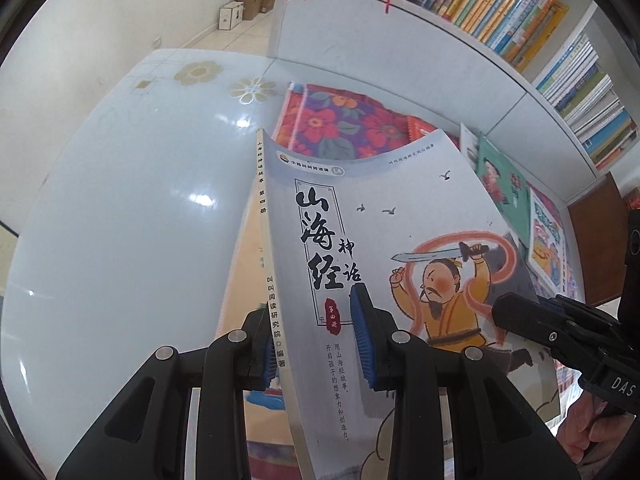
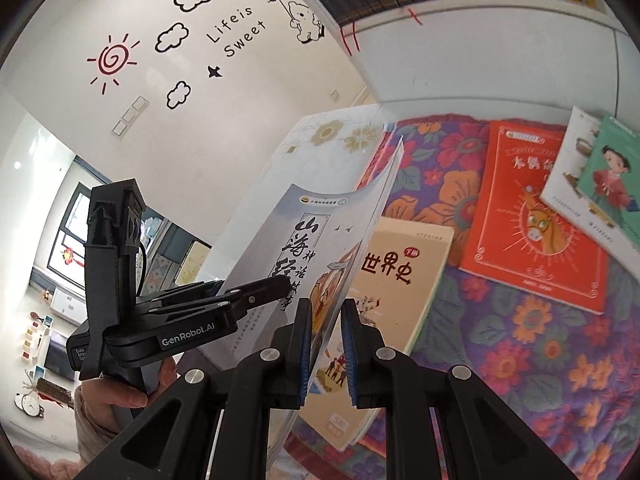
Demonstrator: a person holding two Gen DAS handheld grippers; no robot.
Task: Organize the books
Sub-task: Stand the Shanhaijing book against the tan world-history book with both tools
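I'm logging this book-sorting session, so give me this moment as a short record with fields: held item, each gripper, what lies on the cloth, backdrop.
held item: grey-blue storybook, lifted above the table, cover bowed
left gripper: shut on the storybook at its spine edge
right gripper: shut on the storybook's opposite edge
on the floral cloth: beige book, red book, green book overlapping a white book
backdrop: bookshelf filled with upright books

Bright room with decorated walls

Cream wall (image 2: 240, 92) bears sun, cloud and bear decals; white shelving unit (image 1: 400, 36) rises behind the glossy white table (image 1: 120, 208); a window (image 2: 72, 236) glows.
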